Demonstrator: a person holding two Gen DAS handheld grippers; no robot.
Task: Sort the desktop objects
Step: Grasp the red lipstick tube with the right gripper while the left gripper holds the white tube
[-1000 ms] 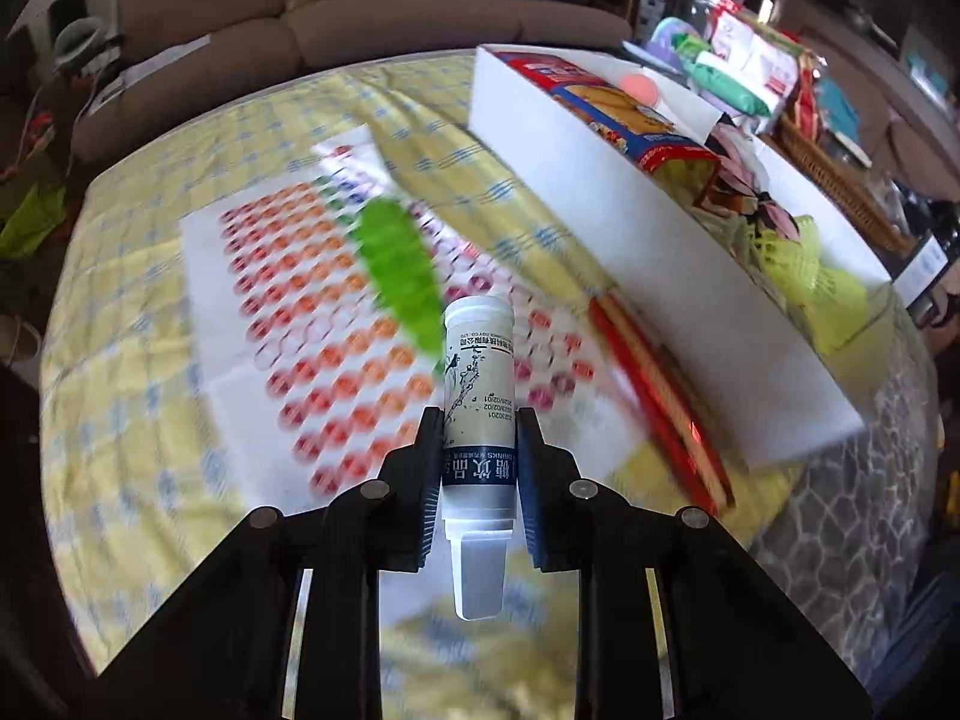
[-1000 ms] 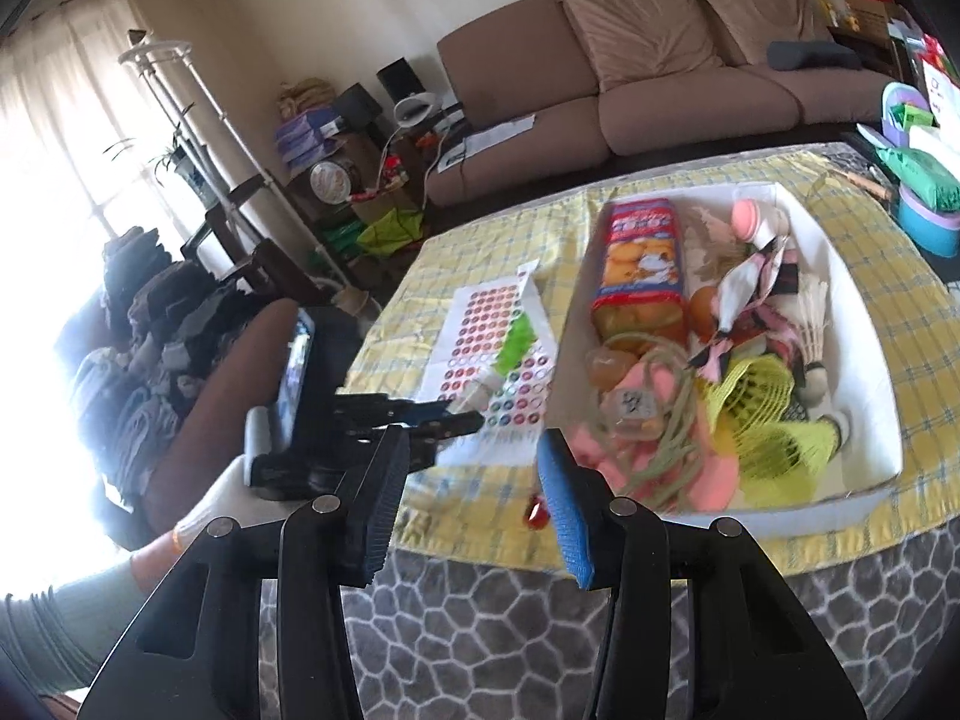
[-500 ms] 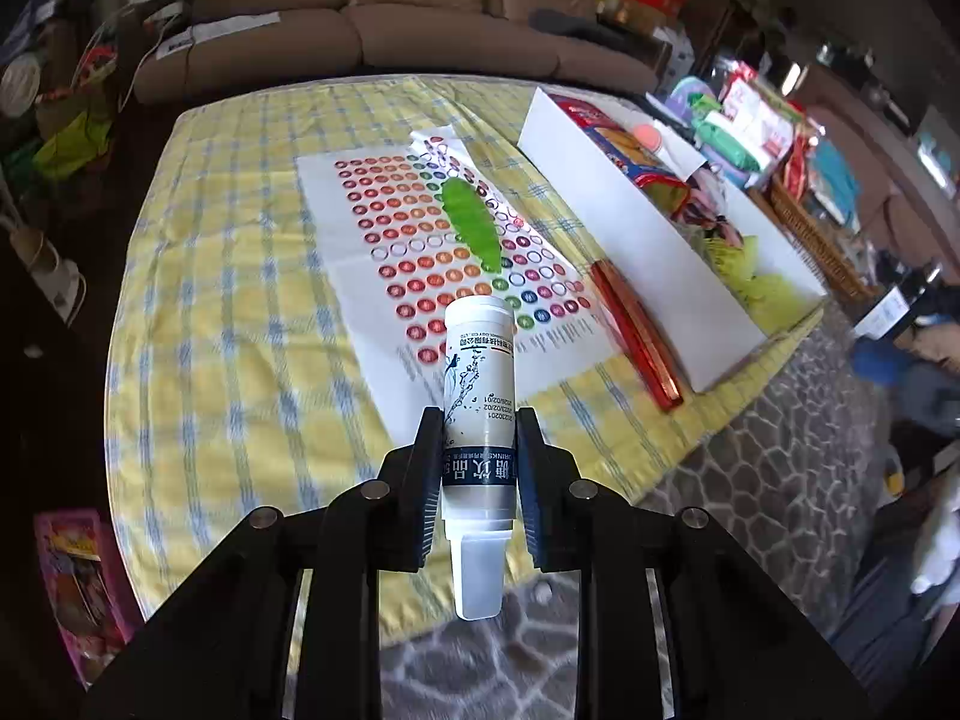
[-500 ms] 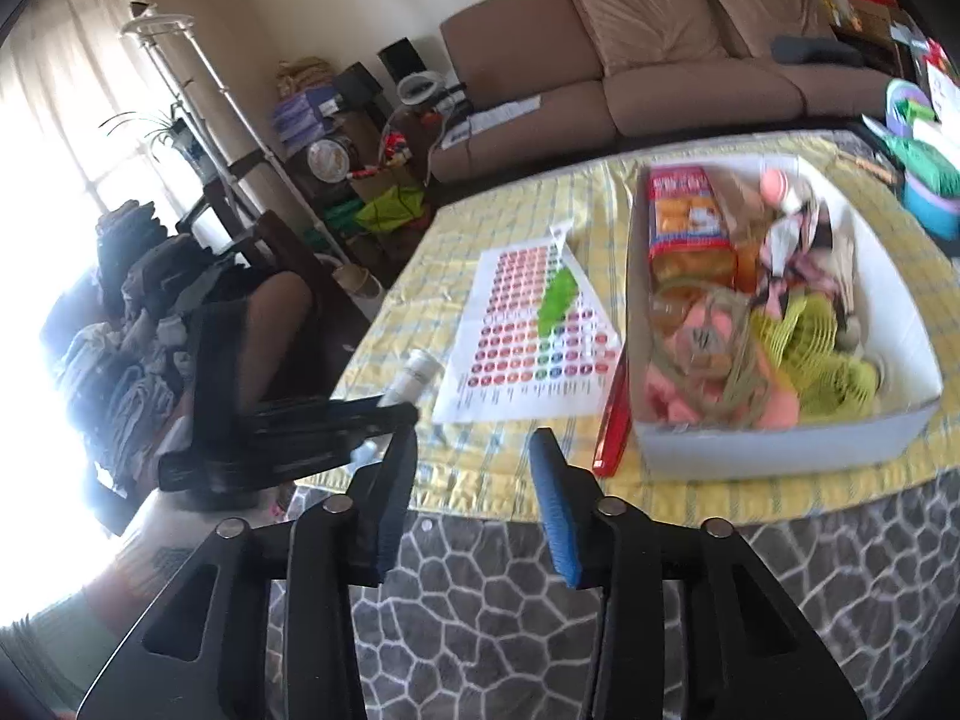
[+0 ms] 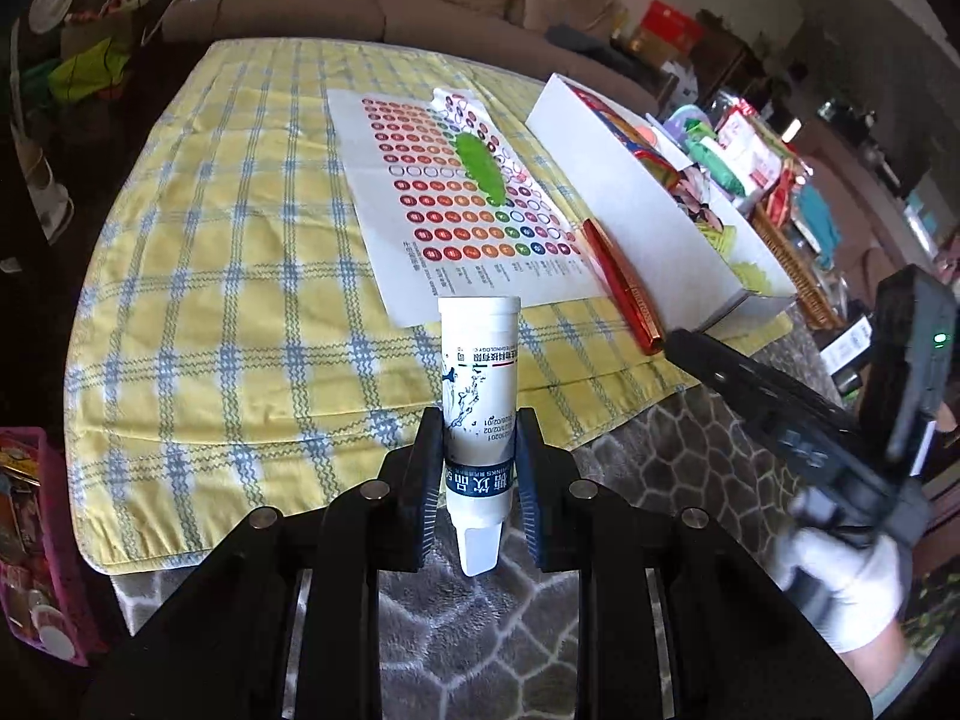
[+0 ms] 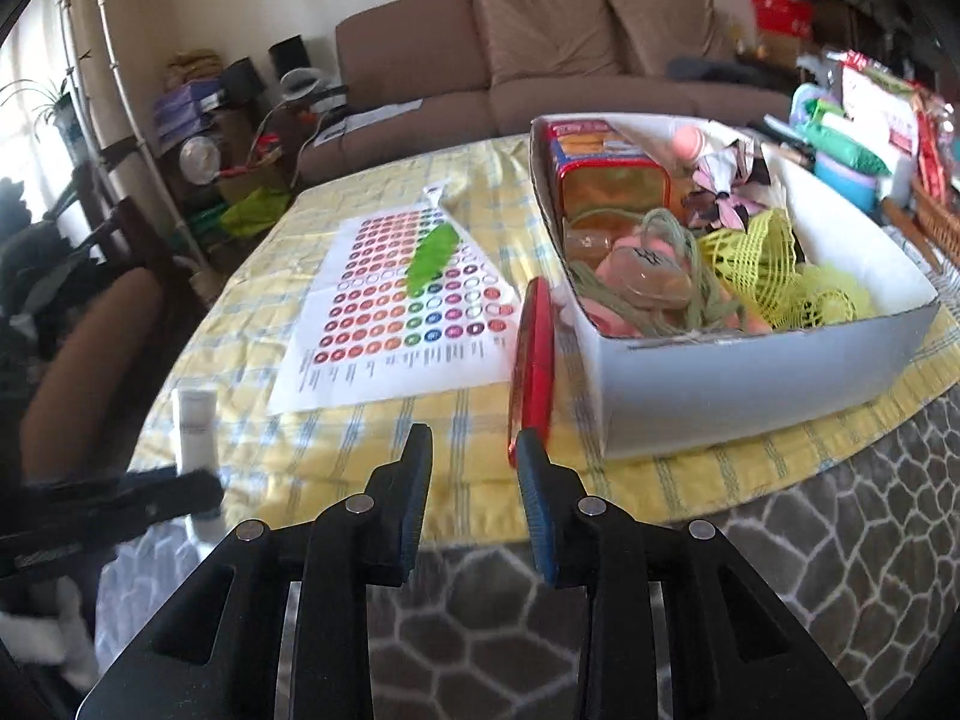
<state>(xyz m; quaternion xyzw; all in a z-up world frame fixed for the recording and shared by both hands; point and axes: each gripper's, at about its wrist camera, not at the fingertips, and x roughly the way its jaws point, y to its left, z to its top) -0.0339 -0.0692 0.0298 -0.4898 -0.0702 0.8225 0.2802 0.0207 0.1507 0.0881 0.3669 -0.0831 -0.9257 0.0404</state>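
I've got the white tube (image 5: pixel 478 396) clamped in my left gripper (image 5: pixel 478 480), pads pressing its lower label, flat crimped end toward the camera, round cap end pointing out over the near edge of the yellow checked tablecloth (image 5: pixel 240 312). From the right wrist view the same tube (image 6: pixel 195 426) shows blurred at far left, above the tablecloth's near left corner. My right gripper (image 6: pixel 474 468) has its jaws closing, gap fairly narrow, nothing between them, hanging over the cloth's near edge. Just ahead of its right finger lies a red pen case (image 6: pixel 531 354), long and narrow, lying alongside the white box (image 6: pixel 750 372); touching or not, I can't tell. Box holds a red snack pack (image 6: pixel 606 168), pink stuff wrapped in green cord (image 6: pixel 648 282), yellow mesh (image 6: pixel 774 264). Left of the case sits a sheet of coloured dot stickers (image 6: pixel 396 312) with a green leaf-shaped piece (image 6: pixel 432 258) on top. Left wrist view also catches the right gripper's body, held in a white-gloved hand (image 5: pixel 840 570), at right. Brown sofa (image 6: pixel 540 60) behind the table.
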